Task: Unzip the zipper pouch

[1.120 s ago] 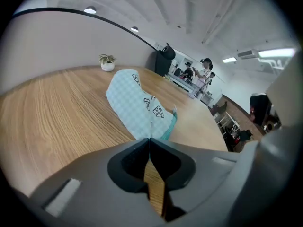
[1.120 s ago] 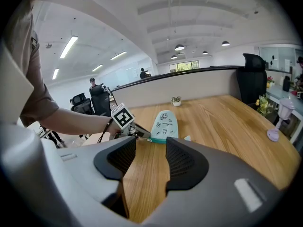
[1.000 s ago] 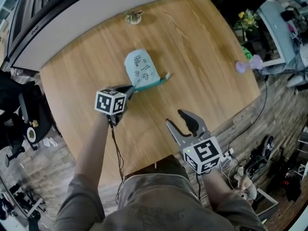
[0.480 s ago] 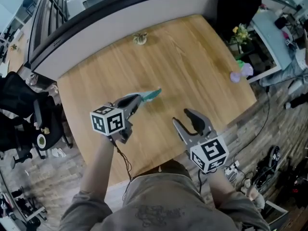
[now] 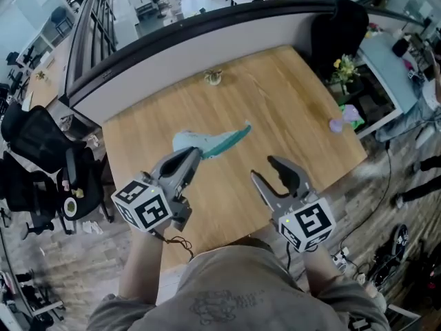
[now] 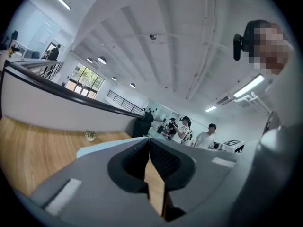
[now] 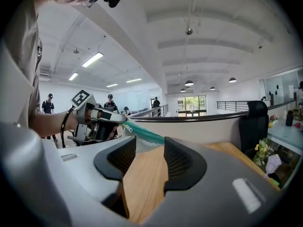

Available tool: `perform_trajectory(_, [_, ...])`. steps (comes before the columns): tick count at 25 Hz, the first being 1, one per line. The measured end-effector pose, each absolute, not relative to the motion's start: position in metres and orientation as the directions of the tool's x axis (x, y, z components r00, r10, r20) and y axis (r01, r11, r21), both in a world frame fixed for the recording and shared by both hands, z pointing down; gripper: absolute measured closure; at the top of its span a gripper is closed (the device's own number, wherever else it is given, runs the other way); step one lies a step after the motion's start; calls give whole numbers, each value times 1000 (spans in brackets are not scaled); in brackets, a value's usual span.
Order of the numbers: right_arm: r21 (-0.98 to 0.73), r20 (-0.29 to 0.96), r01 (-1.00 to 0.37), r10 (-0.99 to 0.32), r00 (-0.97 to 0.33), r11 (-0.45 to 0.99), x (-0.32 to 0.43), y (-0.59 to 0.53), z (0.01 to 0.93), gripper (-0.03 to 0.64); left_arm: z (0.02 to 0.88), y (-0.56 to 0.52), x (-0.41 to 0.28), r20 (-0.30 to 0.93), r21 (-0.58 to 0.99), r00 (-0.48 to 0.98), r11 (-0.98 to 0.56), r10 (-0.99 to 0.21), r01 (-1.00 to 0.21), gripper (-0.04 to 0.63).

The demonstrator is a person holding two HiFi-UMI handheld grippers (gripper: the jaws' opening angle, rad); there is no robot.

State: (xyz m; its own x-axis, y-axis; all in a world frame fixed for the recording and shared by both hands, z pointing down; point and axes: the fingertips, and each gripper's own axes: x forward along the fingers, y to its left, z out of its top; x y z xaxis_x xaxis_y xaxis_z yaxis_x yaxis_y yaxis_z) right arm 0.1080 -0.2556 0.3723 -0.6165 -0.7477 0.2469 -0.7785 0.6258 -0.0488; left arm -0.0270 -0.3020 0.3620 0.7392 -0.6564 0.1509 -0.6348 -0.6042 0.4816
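Note:
The zipper pouch [image 5: 185,142] is light blue with a teal zipper edge [image 5: 232,136]. It hangs above the wooden table [image 5: 289,95], turned almost edge-on. My left gripper [image 5: 195,152] is shut on its near end, and a strip of the pouch [image 6: 97,148] shows behind the closed jaws. My right gripper [image 5: 264,169] stands open to the right of the pouch, apart from it, with nothing between its fingers. In the right gripper view the left gripper [image 7: 124,119] holds the zipper edge [image 7: 147,134], which runs down toward my open right gripper [image 7: 149,142].
A small plant ornament [image 5: 213,78] sits near the table's far edge. A purple object [image 5: 342,120] lies at the right edge beside yellow flowers [image 5: 344,67]. Black chairs stand at left [image 5: 34,157] and at the far right corner [image 5: 337,26].
The pouch lay flat on the table; my left gripper has lifted it by its end and drawn it toward me. My right gripper has stayed open.

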Motion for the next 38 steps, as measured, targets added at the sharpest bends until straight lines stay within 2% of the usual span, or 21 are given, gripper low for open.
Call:
perform_trajectory(5, [-41, 216, -756, -732, -646, 654, 100, -241, 357, 420, 326, -273, -39, 92, 460, 720, -612, -688, -644, 591])
perform_trajectory(15, [7, 196, -664, -652, -733, 748, 71, -223, 343, 431, 319, -248, -50, 76, 463, 701, -598, -709, -655, 591])
perform_trajectory(18, [81, 201, -622, -624, -755, 779, 51, -219, 329, 464, 318, -246, -49, 71, 465, 700, -597, -711, -654, 589])
perform_trajectory(22, [234, 244, -525, -573, -783, 818, 25, -211, 321, 468, 317, -242, -41, 66, 479, 708, -600, -703, -640, 589])
perform_trajectory(25, [376, 252, -494, -600, -759, 784, 16, -213, 319, 468, 315, -240, -36, 63, 487, 717, -606, -694, -629, 589])
perform_trajectory(28, [461, 269, -464, -617, -740, 757, 13, -215, 321, 497, 315, -239, -33, 59, 506, 717, -598, -695, -622, 589])
perform_trajectory(31, [462, 299, -437, -599, -743, 772, 9, -215, 328, 497, 314, -237, -29, 56, 514, 722, -600, -690, -613, 589])
perform_trajectory(33, [465, 303, -436, -601, -739, 770, 10, -216, 330, 538, 316, -236, -24, 60, 515, 727, -603, -684, -610, 589])
perform_trajectory(38, [432, 328, -436, -588, -739, 789, 14, -215, 337, 568, 320, -234, -23, 78, 506, 741, -614, -667, -606, 591])
